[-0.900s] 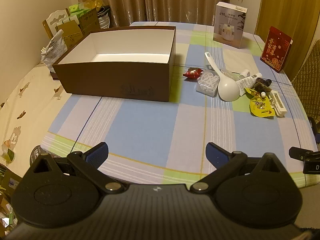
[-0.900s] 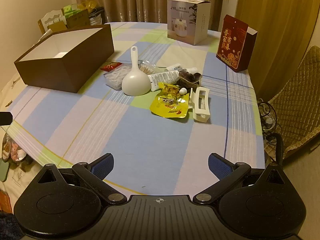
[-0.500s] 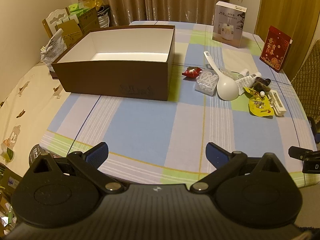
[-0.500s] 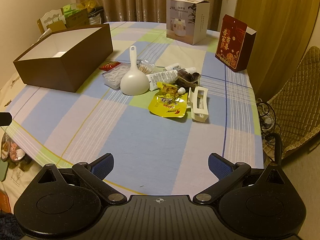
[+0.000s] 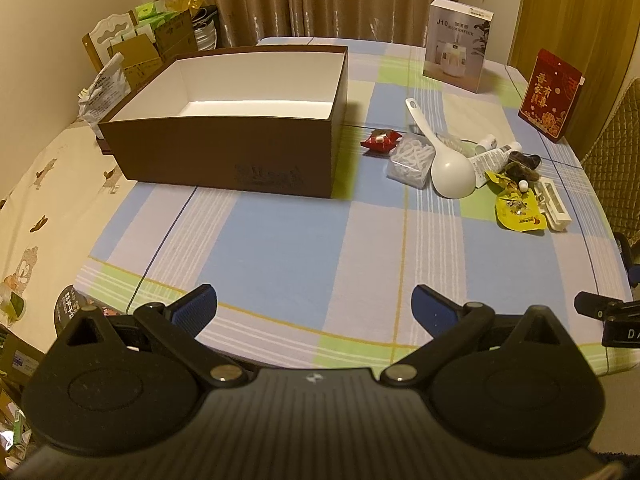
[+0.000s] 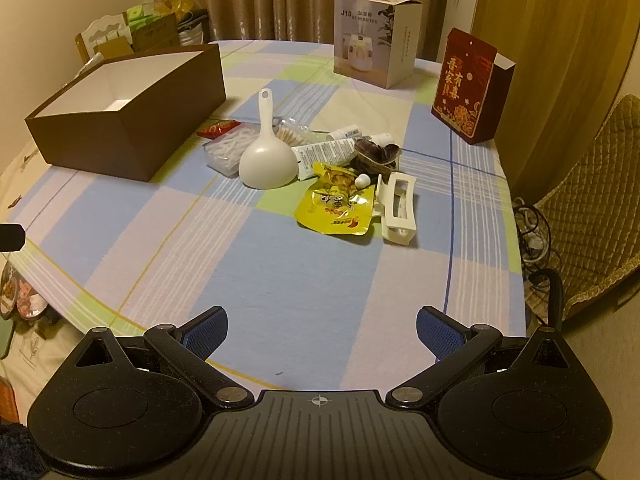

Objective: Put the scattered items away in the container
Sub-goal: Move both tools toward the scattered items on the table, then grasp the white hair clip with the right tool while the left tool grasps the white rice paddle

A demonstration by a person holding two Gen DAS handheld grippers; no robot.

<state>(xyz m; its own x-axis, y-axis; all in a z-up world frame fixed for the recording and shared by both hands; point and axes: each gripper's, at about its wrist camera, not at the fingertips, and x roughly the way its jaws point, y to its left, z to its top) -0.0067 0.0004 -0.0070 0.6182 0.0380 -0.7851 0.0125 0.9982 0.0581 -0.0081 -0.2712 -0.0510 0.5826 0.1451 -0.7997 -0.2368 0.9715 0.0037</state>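
An empty brown box with a white inside stands on the checked tablecloth. To its right lies a scattered pile: a white rice scoop, a clear tub of white sticks, a red packet, a white tube, a dark bundle, a yellow snack pouch and a white plastic holder. My left gripper and right gripper are open and empty, hovering over the table's near edge.
A white humidifier box and a red gift box stand at the table's far side. A quilted chair and cables are to the right. Cartons and bags are stacked behind the brown box.
Both grippers have drawn back slightly from the table, so the box and pile look a little farther off. Nothing on the table has moved.
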